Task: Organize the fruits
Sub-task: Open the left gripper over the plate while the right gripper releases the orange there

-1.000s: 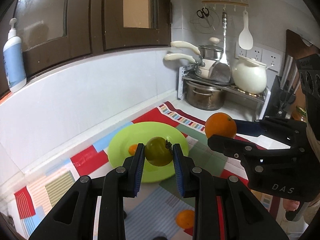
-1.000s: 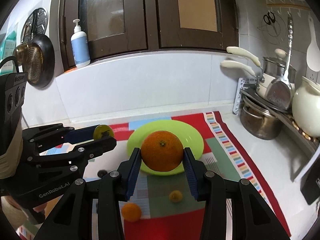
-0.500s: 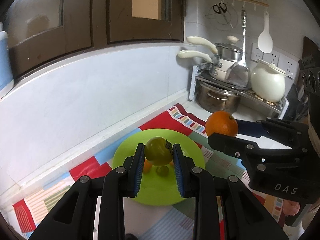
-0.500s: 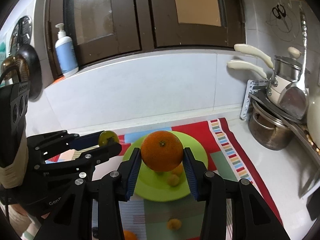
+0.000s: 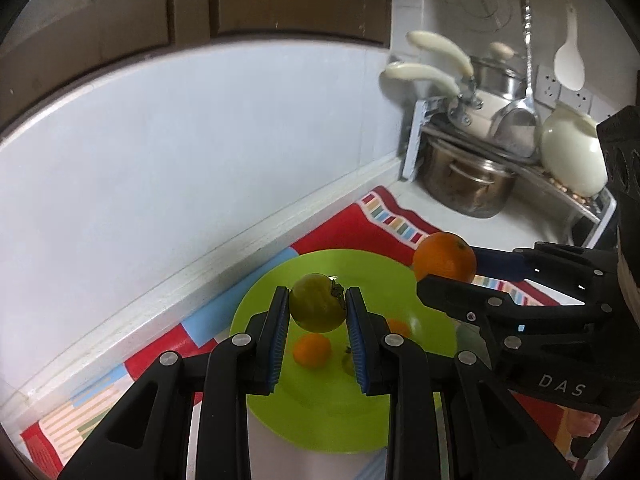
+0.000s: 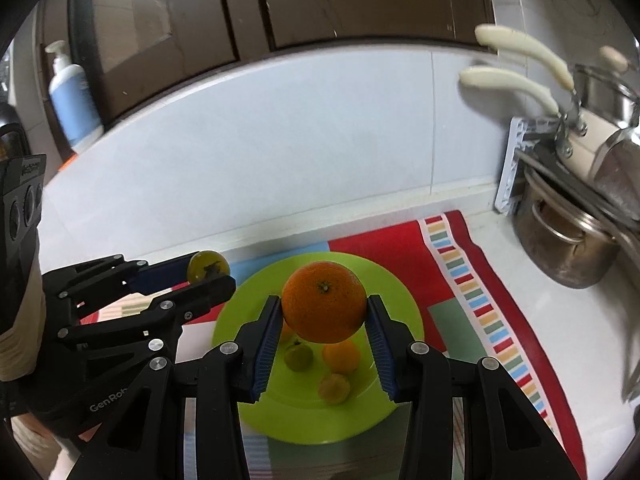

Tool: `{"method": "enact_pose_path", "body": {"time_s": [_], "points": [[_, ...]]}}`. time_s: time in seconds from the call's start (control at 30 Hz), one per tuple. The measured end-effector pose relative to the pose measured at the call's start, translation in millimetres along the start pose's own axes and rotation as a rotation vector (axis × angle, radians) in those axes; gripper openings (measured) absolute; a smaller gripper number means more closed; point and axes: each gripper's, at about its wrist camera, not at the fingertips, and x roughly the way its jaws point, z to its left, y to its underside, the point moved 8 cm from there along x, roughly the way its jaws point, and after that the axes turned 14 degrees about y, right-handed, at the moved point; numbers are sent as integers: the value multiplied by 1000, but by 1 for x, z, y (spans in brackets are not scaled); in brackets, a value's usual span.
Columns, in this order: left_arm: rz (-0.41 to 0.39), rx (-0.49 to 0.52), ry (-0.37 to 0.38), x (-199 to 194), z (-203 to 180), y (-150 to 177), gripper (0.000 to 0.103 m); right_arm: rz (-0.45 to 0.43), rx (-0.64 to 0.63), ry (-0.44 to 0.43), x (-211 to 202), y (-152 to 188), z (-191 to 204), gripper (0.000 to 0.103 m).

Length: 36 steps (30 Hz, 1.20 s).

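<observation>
Over the green plate (image 6: 404, 304), which is lying on the patchwork mat (image 6: 472, 280) close to the worktop's back edge, I am holding both claws side by side. My left gripper (image 5: 317, 312) is clenching a small green fruit (image 5: 316, 307) with a dark stem, its blue pads (image 5: 280, 340) pressing on either side and the fruit hanging clear above the plate. My right gripper (image 6: 323, 312) is clamping a large orange (image 6: 324, 307) in the same way, stem end facing up, also clear of the plate's surface. From the left wrist view, I am seeing the right claw reaching in from the right with the orange at its tip, just beyond the plate's right rim. Beneath the claws, several small fruits are sitting on the plate: a small orange one (image 6: 340, 355), a yellowish one (image 6: 334, 389) and a greenish one (image 6: 298, 357), all close together near the plate's middle. Toward the worktop's right end, a steel pot (image 6: 568, 248) is standing beside the mat under a rack of pans.
</observation>
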Motion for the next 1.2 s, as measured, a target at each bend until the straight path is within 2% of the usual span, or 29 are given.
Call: {"method": "enact_pose_path", "body": {"time_s": [0.4,0.7,0.77,0.8,0.83,1.2], "points": [[76,-55,28,47,26,14,28,79,-9,5,49,9,-1,43],[110,-74,31,65,31,19,29,121,-1,-1,69,15,-2,43],[110,-74,30,65,31,18,35,127,7,-7,71,16,-2,44],[105,-75,23,63,32,17,42,131,10,-10,71,16,-1,44],[101,-74,16,62,32,17,43,133,14,-11,72,16,-2,45],[70,-58,-71,11,27,24,43,61,-7,13,32,15,0,47]]}}
